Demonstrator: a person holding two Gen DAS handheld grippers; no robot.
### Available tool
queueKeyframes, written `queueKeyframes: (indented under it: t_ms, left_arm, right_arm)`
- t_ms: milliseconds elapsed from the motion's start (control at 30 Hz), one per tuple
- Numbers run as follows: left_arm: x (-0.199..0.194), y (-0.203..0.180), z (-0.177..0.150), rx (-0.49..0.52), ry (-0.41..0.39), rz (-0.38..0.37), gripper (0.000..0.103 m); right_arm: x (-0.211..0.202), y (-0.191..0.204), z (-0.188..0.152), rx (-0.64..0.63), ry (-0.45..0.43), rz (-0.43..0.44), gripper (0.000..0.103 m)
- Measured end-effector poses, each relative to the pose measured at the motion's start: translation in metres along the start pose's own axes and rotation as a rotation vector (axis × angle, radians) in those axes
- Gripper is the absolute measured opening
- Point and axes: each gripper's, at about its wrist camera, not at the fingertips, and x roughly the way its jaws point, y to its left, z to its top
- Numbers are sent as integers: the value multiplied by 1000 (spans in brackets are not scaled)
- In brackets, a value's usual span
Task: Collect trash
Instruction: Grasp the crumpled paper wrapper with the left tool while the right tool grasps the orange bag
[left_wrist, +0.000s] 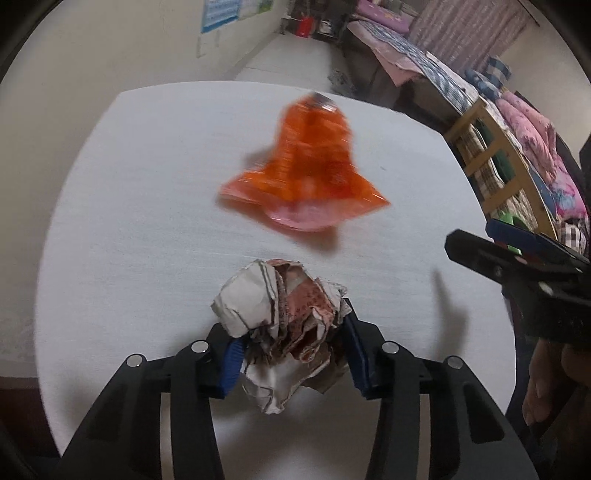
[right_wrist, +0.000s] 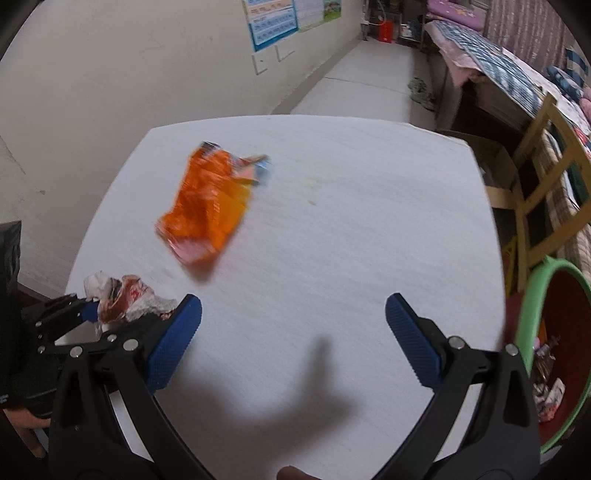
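Crumpled white-and-red paper wad (left_wrist: 284, 325): sits between the blue ribbed pads (left_wrist: 232, 363) of the left tool (left_wrist: 291, 354), pinched from both sides, low over the near part of the white round-cornered surface (left_wrist: 147, 221). Printed red characters show on the wad; too creased and small to read. From the right wrist view the same wad (right_wrist: 125, 299) appears at the far left, clamped in the left tool (right_wrist: 92, 314).

Orange foil snack wrapper (left_wrist: 306, 166): lies flat on the surface beyond the wad, apart from both tools, its open pinkish end toward the camera. Blurred; printing not legible. In the right wrist view it (right_wrist: 207, 206) lies left of centre, with a pale blue scrap at its far end.

Right tool (right_wrist: 293, 332): jaws spread wide, nothing between the pads, held above bare surface near the front edge, well apart from the wrapper. Its black frame (left_wrist: 517, 266) shows at the right of the left wrist view.

Green-rimmed round plastic basin with red inside (right_wrist: 532, 306): stands off the right edge of the surface, below its level. Contents: several crumpled wrappers (right_wrist: 550, 398), white and dark; kinds cannot be told.

Blue-and-white wall chart (right_wrist: 273, 22): printing unreadable.
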Motion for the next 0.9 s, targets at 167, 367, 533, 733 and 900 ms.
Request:
queueKeyframes:
  t_ms: [167,367,533,733,900]
  left_arm:
    - [-18,40,-4,-50,-29,35,43]
    - [-34,72,-10,-65,-50,75,45]
    - [-38,80,-8,-69,-63,60,45]
    - [-34,81,-9,-59,-70,41,45]
    - [-35,78,-8,-56,-75,21,45]
  right_arm:
    - [16,23,21,17,-6,62,98]
    - [46,44,48,95,-3,130,98]
    - [70,51,58,144,19,133,98]
    - [89,52,64,169,41,106,78]
    - [89,57,62,143,42,100,64]
